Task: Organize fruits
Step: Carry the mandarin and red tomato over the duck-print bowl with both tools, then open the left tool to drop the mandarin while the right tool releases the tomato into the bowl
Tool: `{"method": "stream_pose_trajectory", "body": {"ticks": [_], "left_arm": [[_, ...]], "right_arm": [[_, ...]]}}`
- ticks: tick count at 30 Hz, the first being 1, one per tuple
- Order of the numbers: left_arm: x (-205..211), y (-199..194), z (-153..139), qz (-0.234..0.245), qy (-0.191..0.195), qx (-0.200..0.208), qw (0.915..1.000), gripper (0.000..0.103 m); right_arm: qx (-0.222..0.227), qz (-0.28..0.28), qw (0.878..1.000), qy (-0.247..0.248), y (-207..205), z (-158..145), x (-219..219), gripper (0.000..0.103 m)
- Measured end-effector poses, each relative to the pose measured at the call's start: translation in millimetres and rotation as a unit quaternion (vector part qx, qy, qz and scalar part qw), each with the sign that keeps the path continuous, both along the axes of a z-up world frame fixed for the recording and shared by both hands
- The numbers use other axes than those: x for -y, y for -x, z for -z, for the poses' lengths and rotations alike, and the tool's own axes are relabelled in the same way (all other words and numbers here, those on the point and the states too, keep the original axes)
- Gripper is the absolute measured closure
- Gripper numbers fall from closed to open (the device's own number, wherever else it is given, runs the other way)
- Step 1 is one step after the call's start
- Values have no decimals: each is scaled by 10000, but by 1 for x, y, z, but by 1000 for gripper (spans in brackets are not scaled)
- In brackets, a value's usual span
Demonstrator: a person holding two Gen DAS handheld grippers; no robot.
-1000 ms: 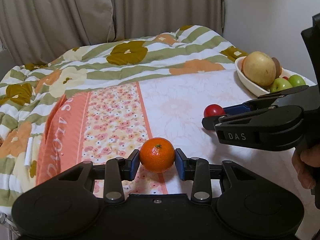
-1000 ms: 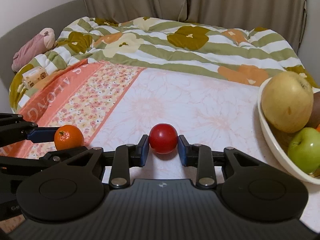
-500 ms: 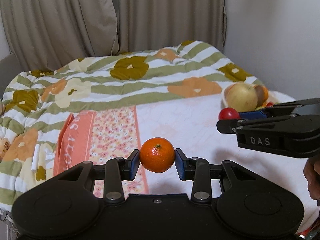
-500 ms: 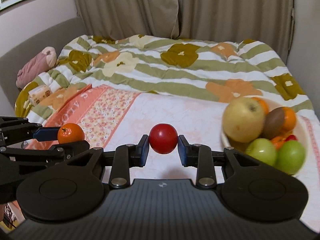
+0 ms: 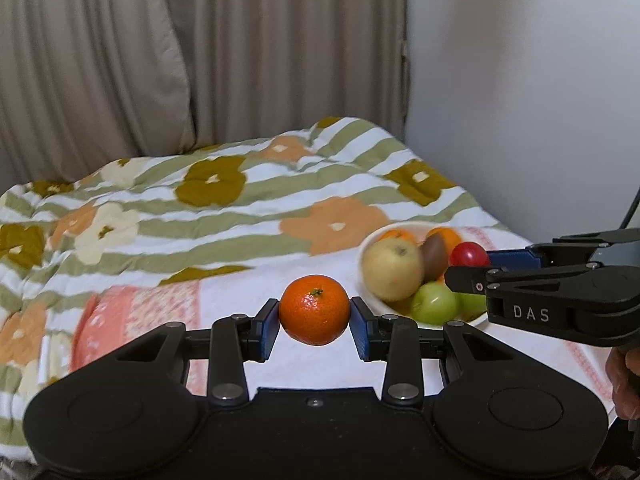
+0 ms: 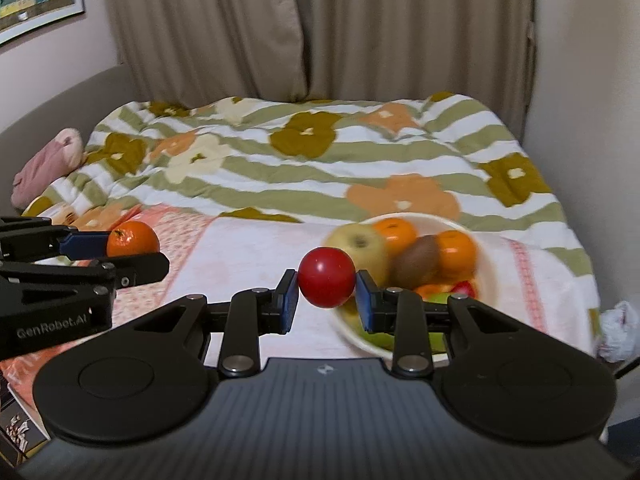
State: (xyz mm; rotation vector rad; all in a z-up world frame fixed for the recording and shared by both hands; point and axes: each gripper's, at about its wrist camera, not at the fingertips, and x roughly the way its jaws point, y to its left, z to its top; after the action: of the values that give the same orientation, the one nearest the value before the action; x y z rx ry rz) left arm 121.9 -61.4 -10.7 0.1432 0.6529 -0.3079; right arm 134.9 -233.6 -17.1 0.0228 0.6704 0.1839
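Observation:
My left gripper (image 5: 314, 322) is shut on an orange tangerine (image 5: 314, 309) and holds it in the air above the bed. My right gripper (image 6: 327, 295) is shut on a small red fruit (image 6: 326, 277), also lifted, near the left rim of the white fruit bowl (image 6: 486, 268). The bowl shows in the left wrist view (image 5: 366, 254) too, to the right of the tangerine. It holds a large yellow apple (image 6: 358, 246), a kiwi (image 6: 416, 265), oranges (image 6: 456, 249) and green apples (image 5: 434, 302). The right gripper with the red fruit (image 5: 469, 254) shows over the bowl in the left wrist view.
The bowl rests on a pale floral cloth (image 6: 248, 256) on a bed with a striped flowered quilt (image 6: 320, 152). Curtains (image 6: 320, 28) hang behind, a wall (image 5: 520, 80) is on the right. A pink soft toy (image 6: 44, 168) lies at the far left.
Both grippers have risen from the bed with their fruits and pulled back. The bowl now looks smaller and lower in both views.

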Motion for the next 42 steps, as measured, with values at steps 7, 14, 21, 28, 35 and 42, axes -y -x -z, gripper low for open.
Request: {"method": "stream_pose_trajectory", "body": {"ticks": [7, 14, 21, 28, 35, 42], "left_arm": [[59, -20, -2, 452, 57, -35, 9990, 62], [112, -50, 14, 720, 32, -247, 9971, 62], [155, -81, 40, 870, -101, -512, 9948, 62], [185, -105, 67, 952, -331, -720, 9923, 62], [199, -108, 75, 1043, -488, -669, 9911, 29], [185, -99, 64, 885, -469, -602, 9931, 21]], "right_arm": [[-53, 364, 9993, 23, -11, -2, 65, 57], [-191, 554, 9983, 33, -34, 11, 118, 57], [-332, 533, 9980, -23, -65, 30, 153, 57], [-495, 494, 9975, -102, -94, 49, 172, 57], [-625, 433, 9970, -148, -110, 62, 179, 57], [-729, 311, 9967, -147, -117, 66, 178, 57]]}}
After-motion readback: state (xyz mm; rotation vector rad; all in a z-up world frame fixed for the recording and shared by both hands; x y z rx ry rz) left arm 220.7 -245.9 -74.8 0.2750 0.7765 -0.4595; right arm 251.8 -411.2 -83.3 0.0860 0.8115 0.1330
